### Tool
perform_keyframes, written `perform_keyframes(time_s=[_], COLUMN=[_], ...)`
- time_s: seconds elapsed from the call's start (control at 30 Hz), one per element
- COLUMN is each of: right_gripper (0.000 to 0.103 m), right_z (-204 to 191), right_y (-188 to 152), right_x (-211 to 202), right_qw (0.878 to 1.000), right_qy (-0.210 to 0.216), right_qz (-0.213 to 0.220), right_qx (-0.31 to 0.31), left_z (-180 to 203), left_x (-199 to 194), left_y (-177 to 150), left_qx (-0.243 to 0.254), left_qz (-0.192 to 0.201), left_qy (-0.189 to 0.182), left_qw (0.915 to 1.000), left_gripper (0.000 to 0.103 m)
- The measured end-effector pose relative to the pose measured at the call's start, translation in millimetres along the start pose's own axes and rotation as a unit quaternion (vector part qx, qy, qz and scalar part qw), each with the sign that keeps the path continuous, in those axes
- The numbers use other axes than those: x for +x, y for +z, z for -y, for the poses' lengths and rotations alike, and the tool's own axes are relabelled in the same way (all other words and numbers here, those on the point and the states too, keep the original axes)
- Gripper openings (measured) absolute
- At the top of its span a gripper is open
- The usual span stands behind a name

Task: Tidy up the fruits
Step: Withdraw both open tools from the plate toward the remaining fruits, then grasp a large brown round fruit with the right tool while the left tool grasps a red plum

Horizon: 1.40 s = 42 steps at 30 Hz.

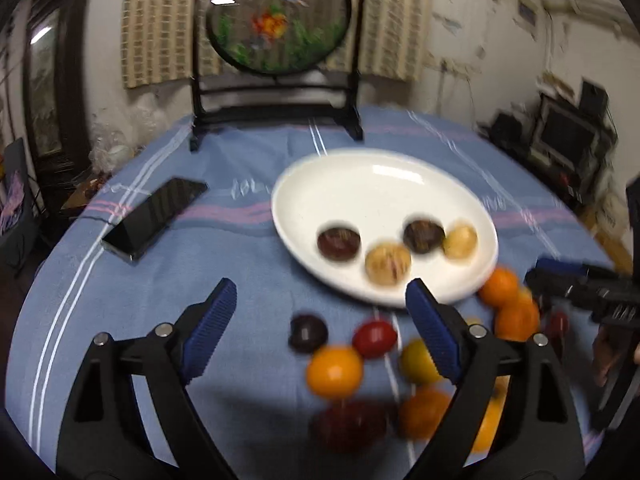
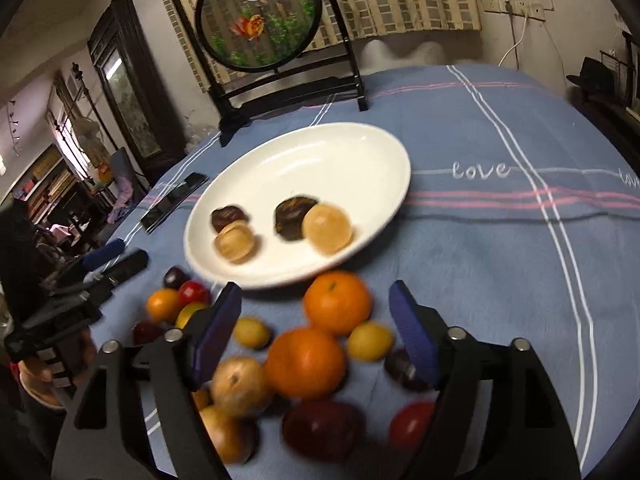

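A white oval plate (image 1: 360, 184) (image 2: 352, 160) on the blue tablecloth holds two dark brown fruits (image 1: 339, 243) (image 2: 294, 216) and two pale tan ones (image 1: 387, 263) (image 2: 327, 228). Several loose fruits lie in front of it: oranges (image 1: 335, 371) (image 2: 305, 362), a red one (image 1: 374, 338), a dark plum (image 1: 307, 333), small yellow ones (image 2: 369, 340). My left gripper (image 1: 320, 312) is open and empty above the loose fruits. My right gripper (image 2: 316, 316) is open and empty over the oranges. Each gripper shows in the other's view, the right one (image 1: 576, 280) and the left one (image 2: 104, 268).
A black phone (image 1: 154, 218) (image 2: 174, 200) lies left of the plate. A round embroidered screen on a black stand (image 1: 278, 20) (image 2: 260, 16) stands at the table's far edge. The round table's edge curves close on both sides.
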State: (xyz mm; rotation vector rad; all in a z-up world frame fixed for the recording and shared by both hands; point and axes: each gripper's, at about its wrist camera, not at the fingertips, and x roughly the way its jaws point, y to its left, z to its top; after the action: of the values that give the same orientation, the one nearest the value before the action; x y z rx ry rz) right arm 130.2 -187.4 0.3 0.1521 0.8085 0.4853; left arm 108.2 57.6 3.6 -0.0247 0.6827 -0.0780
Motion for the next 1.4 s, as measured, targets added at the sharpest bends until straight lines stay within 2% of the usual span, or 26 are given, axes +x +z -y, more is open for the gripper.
perform_keyframes(time_s=[0.07,0.17,0.37,0.73,1.0,1.1,1.2,1.4], right_gripper=[0.086,0.09,0.09,0.09,0.09,0.09,0.09,0.077], right_z=[-7.4,-17.0,-24.9,-33.6,-55.9,-64.2,-68.7,-73.8], right_y=[-8.1,-20.3,-46.5,-74.6,-82.9,-85.7,-86.0,-84.9], right_x=[-7.7,-17.9,-30.8,-46.1,-35.6,-26.1,-18.0,0.9], right_qw=[1.0,0.999,0.998,0.996,0.991,0.988,0.986,0.983], right_qy=[-0.001,-0.002,-0.028,-0.008,-0.013,-0.022,-0.031,-0.048], right_qz=[0.003,0.004,-0.01,-0.023,-0.042,-0.062,-0.073,-0.102], right_qx=[-0.016,-0.038,-0.063,-0.084,-0.125,-0.142,-0.146,-0.147], left_z=[0.5,2.0,-5.2,3.6,4.4,1.9,0.1,-3.9], left_x=[-0.7,-3.3,-11.1,-20.7,-24.0,-23.6,-20.7,-14.9], left_y=[-9.2,-25.7,-36.2,-51.6,-56.7,-59.1,-62.3,-66.5], left_qx=[-0.002,-0.01,-0.039,-0.038,-0.037,-0.041,-0.046,-0.059], left_qz=[-0.016,-0.039,-0.054,-0.072,-0.077,-0.081,-0.092,-0.109], left_qy=[-0.002,-0.01,-0.019,-0.011,-0.009,-0.009,-0.025,-0.047], left_qw=[0.9999,0.9991,0.9976,0.9966,0.9963,0.9958,0.9943,0.9911], left_gripper=[0.09,0.09,0.091,0.092,0.094,0.094,0.095,0.095])
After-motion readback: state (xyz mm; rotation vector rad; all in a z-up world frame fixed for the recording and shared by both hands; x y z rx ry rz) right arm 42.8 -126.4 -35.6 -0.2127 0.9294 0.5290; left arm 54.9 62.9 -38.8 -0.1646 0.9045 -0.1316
